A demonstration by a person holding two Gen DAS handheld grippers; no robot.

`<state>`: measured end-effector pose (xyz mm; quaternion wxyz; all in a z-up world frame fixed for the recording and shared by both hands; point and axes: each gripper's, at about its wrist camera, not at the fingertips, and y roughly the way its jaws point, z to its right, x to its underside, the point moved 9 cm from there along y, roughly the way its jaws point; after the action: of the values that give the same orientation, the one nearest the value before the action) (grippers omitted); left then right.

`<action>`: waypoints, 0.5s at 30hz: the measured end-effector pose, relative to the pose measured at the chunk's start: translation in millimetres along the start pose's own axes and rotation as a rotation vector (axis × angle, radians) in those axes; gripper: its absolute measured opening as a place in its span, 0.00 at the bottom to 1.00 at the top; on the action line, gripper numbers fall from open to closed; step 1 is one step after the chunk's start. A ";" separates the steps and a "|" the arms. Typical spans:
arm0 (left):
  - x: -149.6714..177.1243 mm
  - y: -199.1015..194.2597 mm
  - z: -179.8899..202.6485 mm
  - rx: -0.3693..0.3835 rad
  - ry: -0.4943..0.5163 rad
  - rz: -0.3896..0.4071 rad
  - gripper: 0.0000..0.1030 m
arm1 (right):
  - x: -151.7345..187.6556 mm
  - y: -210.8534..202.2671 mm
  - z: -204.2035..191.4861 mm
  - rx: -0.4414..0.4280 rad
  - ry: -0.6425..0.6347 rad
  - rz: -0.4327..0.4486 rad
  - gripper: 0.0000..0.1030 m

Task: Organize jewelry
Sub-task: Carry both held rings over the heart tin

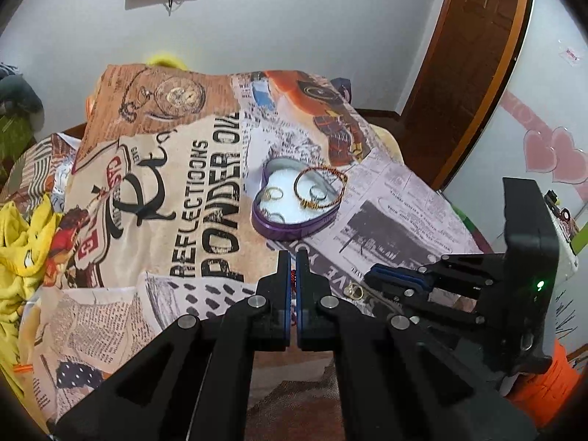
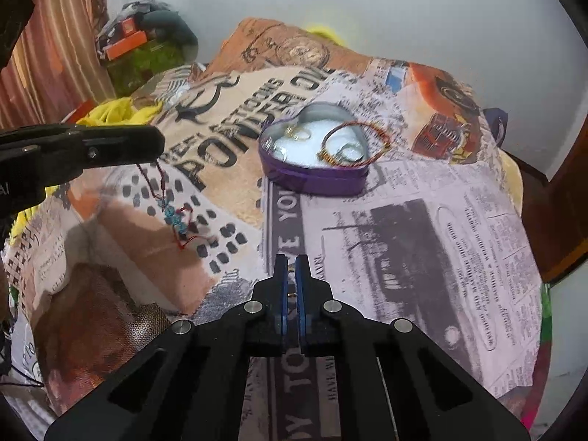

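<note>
A purple heart-shaped tin (image 1: pixel 294 229) (image 2: pixel 312 180) lies open on the printed cloth, holding small rings (image 1: pixel 273 194) (image 2: pixel 297 133). A thin reddish-gold bangle (image 1: pixel 341 176) (image 2: pixel 382 136) rests across its right rim. My left gripper (image 1: pixel 293 272) (image 2: pixel 160 145) is shut on a red thread bracelet (image 2: pixel 172 217) with blue beads, which dangles above the cloth, left of the tin. My right gripper (image 2: pixel 292 268) (image 1: pixel 369 272) is low on the cloth in front of the tin, shut on a small gold ring (image 1: pixel 354 290) (image 2: pixel 291 295).
A printed newspaper-pattern cloth (image 1: pixel 205 198) (image 2: pixel 422 242) covers the surface and drops away at its edges. Yellow fabric (image 1: pixel 22 242) is bunched at the left. A wooden door (image 1: pixel 474 55) stands at the right, and a white wall is behind.
</note>
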<state>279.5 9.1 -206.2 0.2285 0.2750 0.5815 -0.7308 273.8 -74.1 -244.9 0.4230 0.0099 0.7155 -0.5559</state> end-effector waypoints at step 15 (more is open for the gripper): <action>-18.2 -7.0 -0.4 0.009 -0.005 0.044 0.00 | 6.5 10.6 -0.6 -0.034 0.015 -0.058 0.23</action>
<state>288.5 11.4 -189.0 0.2447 0.2869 0.5715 -0.7288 274.4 -72.6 -257.3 0.4016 -0.0139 0.7280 -0.5555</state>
